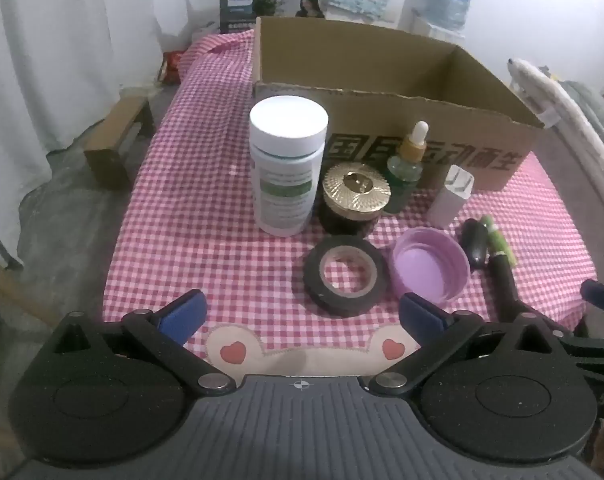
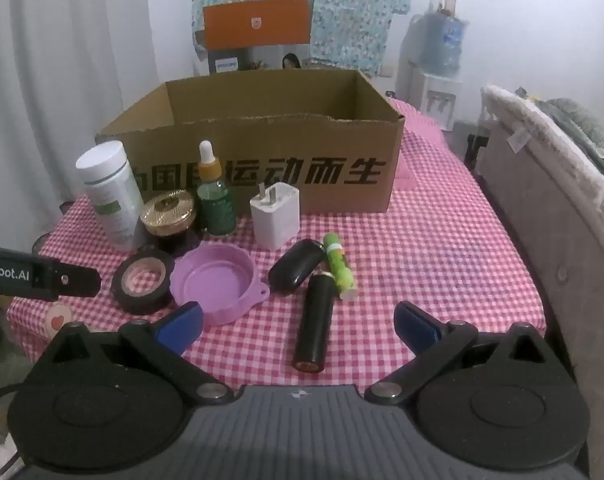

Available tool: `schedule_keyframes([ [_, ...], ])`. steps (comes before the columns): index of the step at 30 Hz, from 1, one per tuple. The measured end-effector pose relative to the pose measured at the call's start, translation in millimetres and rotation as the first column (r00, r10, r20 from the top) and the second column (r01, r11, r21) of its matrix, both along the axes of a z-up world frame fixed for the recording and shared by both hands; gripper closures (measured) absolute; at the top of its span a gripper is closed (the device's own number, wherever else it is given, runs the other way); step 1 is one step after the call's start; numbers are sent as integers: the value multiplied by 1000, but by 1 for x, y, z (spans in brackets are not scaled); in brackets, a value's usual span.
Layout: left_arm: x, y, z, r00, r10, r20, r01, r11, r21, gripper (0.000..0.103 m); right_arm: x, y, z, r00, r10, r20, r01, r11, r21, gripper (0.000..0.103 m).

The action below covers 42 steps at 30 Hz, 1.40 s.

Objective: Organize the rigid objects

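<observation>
A: Both tools hang above the near edge of the checked tablecloth (image 2: 441,248), and nothing has been picked up. The left gripper (image 1: 302,316) has its jaws spread wide with only cloth between them. The right gripper (image 2: 298,322) is just as wide.

B: And the goods? All outside the cardboard box (image 2: 262,128), lined up along its front wall. From the right wrist view, the white bottle (image 2: 110,192) is out at ten o'clock and the gold-lidded jar (image 2: 168,212) sits just beside it. The dropper bottle (image 2: 214,196) stands behind that, and the white charger (image 2: 276,216) is near twelve.

A: Closer in, the black tape roll (image 2: 144,280) touches the purple lid (image 2: 214,280). The black oval case (image 2: 296,266), green tube (image 2: 339,266) and black cylinder (image 2: 313,320) lie bunched together.

B: That bunch is the worry, I'd say. Close on the cylinder at an angle and it could roll, or the jaws could drag the green tube along.

A: The tall ones too. The dropper bottle is narrow and crowded, so a nudge could topple it into the jar.

B: Then there's the box wall. Anything carried low may clip that ragged front edge. And the left gripper's arm pokes in at nine o'clock in the right view, so the two tools could collide over the tape.
</observation>
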State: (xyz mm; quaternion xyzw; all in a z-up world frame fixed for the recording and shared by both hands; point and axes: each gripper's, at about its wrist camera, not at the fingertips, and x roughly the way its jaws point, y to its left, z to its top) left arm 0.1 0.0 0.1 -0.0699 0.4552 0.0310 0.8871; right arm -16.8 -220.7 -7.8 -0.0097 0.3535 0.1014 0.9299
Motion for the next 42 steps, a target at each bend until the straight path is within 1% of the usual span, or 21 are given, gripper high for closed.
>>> schedule_keyframes([
  [3, 0, 0, 1, 1000, -10, 6, 10, 1000, 3, 0, 0, 0, 1, 1000, 3, 2, -3, 1000, -1, 0],
  [8, -2, 0, 6, 1000, 2, 14, -2, 999, 43, 0, 7, 2, 9, 1000, 15, -3, -15, 1000, -4, 0],
  [11, 2, 3, 6, 1000, 16, -5, -16, 1000, 20, 0, 6, 1, 18, 1000, 15, -3, -15, 1000, -19, 0],
  [14, -1, 3, 1, 999, 40, 2, -40, 999, 19, 0, 2, 4, 11, 1000, 11, 7, -10, 1000, -16, 0],
  [17, 0, 1, 1, 999, 42, 2, -42, 998, 42, 0, 4, 4, 11, 1000, 9, 3, -8, 1000, -17, 0],
  [26, 1, -5, 0, 1000, 29, 1, -29, 996, 80, 0, 5, 1, 9, 1000, 6, -11, -6, 1000, 5, 0],
  [42, 2, -8, -1, 1000, 15, -7, -14, 995, 102, 0, 8, -2, 7, 1000, -2, -28, 3, 1000, 31, 0],
])
